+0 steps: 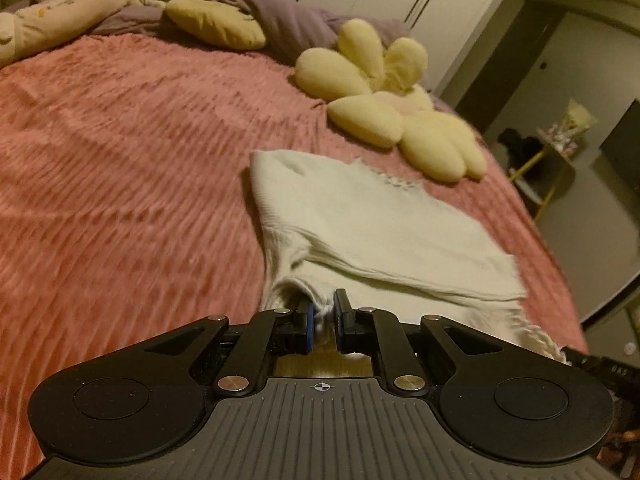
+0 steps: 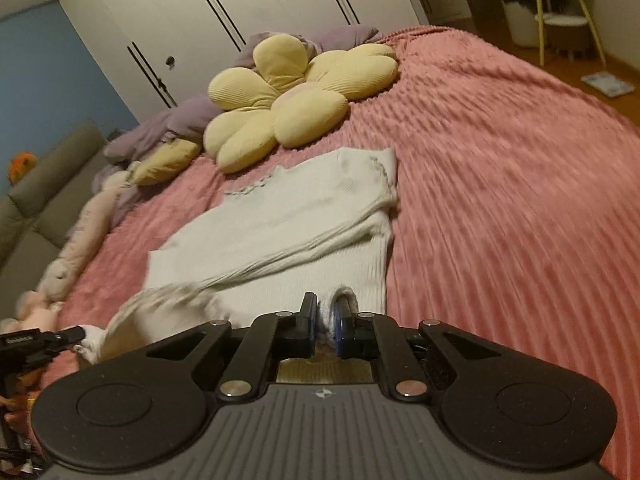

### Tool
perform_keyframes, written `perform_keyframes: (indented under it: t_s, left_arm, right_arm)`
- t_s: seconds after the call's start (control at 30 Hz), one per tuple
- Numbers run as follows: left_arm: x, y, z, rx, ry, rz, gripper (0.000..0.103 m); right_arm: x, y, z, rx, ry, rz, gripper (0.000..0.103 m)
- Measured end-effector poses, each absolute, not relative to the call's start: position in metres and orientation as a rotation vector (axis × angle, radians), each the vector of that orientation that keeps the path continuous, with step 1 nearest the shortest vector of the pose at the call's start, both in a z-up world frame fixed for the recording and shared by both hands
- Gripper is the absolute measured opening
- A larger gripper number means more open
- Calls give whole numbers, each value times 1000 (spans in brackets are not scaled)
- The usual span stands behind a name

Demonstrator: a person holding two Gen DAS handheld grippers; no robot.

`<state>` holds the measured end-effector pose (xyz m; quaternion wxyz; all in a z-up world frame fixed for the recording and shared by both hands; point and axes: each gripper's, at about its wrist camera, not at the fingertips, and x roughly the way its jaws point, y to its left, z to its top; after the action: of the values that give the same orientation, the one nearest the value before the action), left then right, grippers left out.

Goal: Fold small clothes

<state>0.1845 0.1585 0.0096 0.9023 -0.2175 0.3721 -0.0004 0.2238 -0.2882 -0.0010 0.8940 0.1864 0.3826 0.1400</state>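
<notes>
A small white knit garment (image 1: 360, 216) lies on the pink bedspread (image 1: 120, 180), its far part flat and its near edge lifted. My left gripper (image 1: 325, 312) is shut on the garment's near left corner. In the right wrist view the same garment (image 2: 288, 216) stretches away from me, with a fold running across it. My right gripper (image 2: 326, 316) is shut on its near right corner. My left gripper shows at the left edge of the right wrist view (image 2: 60, 336), holding the other corner. My right gripper's tip shows at the right edge of the left wrist view (image 1: 600, 364).
A yellow flower-shaped cushion (image 2: 288, 96) lies just beyond the garment, also in the left wrist view (image 1: 384, 104). A purple blanket (image 1: 260, 4) and plush toys (image 1: 60, 12) lie at the bed's head. White wardrobe doors (image 2: 240, 8) stand behind. A grey sofa (image 2: 40, 200) is beside the bed.
</notes>
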Motion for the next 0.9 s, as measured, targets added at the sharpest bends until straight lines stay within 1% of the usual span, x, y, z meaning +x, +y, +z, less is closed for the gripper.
perform_keyframes:
  t_s: [0.17, 0.27, 0.3, 0.33, 0.4, 0.5, 0.63, 0.67, 0.7, 0.73, 0.77, 0.8, 0.83, 0.87, 0.9]
  left_arm:
    - [209, 160, -16, -382, 817, 53, 13]
    - [207, 161, -22, -365, 811, 43, 24]
    - [205, 162, -21, -366, 800, 33, 36]
    - [200, 163, -19, -360, 781, 26, 48]
    - [192, 167, -16, -346, 750, 29, 60]
    - [187, 174, -19, -353, 752, 10, 70]
    - [197, 172, -35, -333, 823, 6, 70]
    - [200, 171, -39, -330, 839, 10, 67]
    - [204, 170, -42, -329, 851, 24, 61]
    - [207, 169, -43, -328, 859, 29, 55]
    - [210, 168, -45, -323, 869, 40, 53]
    - [213, 166, -46, -312, 869, 54, 46]
    - [214, 165, -45, -304, 864, 54, 36]
    - [215, 164, -44, -303, 857, 45, 31]
    - [215, 164, -42, -302, 852, 44, 20]
  right_arm:
    - [258, -274, -22, 338, 823, 233, 8]
    - [267, -272, -31, 306, 847, 210, 11]
    - [266, -274, -30, 321, 846, 212, 18]
    - [264, -279, -29, 355, 832, 217, 36]
    - [256, -288, -24, 376, 780, 206, 57]
    - [249, -290, -23, 293, 768, 215, 58]
    - [257, -283, -39, 247, 842, 243, 57]
    - [259, -281, -41, 248, 841, 247, 57]
    - [262, -279, -43, 250, 842, 250, 56]
    - [265, -277, -44, 252, 846, 249, 49]
    - [268, -274, -44, 255, 851, 254, 46]
    - [271, -272, -45, 249, 856, 260, 39]
    - [272, -269, -46, 232, 858, 265, 30]
    - [272, -265, -46, 207, 857, 264, 23]
    - [272, -262, -46, 178, 852, 254, 15]
